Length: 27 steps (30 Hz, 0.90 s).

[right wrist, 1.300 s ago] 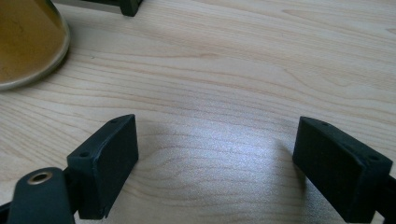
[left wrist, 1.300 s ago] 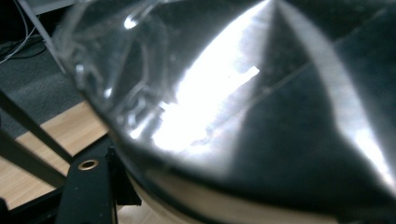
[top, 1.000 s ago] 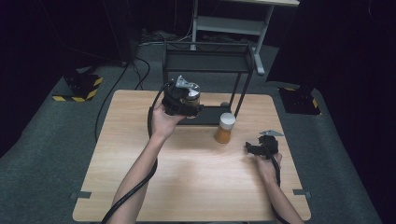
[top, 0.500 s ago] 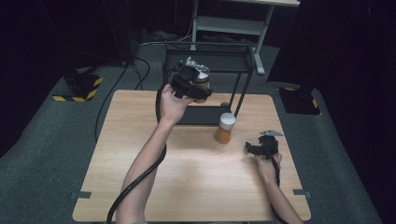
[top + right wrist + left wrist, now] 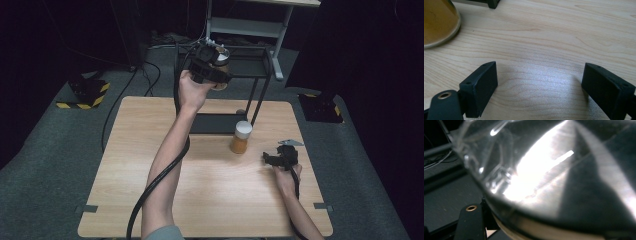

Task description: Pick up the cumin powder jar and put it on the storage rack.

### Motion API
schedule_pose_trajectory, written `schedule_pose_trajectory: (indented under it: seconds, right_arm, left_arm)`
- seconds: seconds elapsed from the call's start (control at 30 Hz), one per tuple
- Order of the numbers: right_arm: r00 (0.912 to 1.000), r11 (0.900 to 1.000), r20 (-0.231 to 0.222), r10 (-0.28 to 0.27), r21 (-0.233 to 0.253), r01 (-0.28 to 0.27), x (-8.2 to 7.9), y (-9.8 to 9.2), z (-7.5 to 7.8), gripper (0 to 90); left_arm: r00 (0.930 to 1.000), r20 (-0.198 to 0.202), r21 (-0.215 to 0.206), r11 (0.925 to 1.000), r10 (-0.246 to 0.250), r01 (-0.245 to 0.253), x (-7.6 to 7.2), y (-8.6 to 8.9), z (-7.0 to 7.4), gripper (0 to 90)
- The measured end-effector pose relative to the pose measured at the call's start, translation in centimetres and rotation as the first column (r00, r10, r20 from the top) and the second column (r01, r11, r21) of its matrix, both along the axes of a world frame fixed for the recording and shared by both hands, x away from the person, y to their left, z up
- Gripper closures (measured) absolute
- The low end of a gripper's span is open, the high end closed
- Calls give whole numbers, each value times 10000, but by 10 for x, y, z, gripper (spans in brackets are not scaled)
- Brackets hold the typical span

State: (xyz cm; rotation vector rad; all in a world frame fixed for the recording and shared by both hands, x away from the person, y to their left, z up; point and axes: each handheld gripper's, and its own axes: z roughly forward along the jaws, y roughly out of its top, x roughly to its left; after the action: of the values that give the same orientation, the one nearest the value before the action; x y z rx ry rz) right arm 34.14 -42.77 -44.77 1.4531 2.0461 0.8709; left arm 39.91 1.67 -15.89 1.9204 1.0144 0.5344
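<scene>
Above the rack [image 5: 260, 62], jar [image 5: 220, 70] pinched between left gripper [image 5: 210, 62] jaws, right gripper [image 5: 272, 159] jaws spread.

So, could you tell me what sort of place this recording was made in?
Probably a lab or workshop set up for recording: a wooden table on grey carpet, dark surroundings, black-and-yellow hazard blocks and cables on the floor.

A light wooden table [image 5: 150, 165] carries a black metal rack [image 5: 215, 122] at twelve o'clock and an orange jar [image 5: 241, 137] at two o'clock.
</scene>
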Motion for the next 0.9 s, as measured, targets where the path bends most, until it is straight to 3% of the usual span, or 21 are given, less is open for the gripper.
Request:
schedule_pose_trajectory:
  seconds: [0.13,0.37,0.57,0.6,0.63,0.9]
  right_arm:
    - [10000,10000,-14,4,0,-4,0,0,0,128]
    - [10000,10000,-21,30,30,-30,0,-1,0,128]
    - [10000,10000,-33,76,26,-76,1,-1,0,128]
    - [10000,10000,-33,83,26,-83,1,-1,0,128]
    - [10000,10000,-32,88,24,-88,1,-1,0,128]
    - [9999,9999,-38,118,33,-118,1,-1,0,128]
  left_arm:
    - [9981,-13,-84,9980,624,-624,9,-5,2,313]
    - [9917,64,-162,9916,1284,-1283,21,-14,1,312]
    - [9887,15,115,9886,1500,-1500,33,-24,2,312]
    - [9916,-226,563,9904,1275,-1261,39,-23,9,312]
    - [9874,-169,-14,9875,1575,-1576,39,-26,1,312]
    - [9826,-172,-5,9827,1851,-1851,45,-33,0,312]
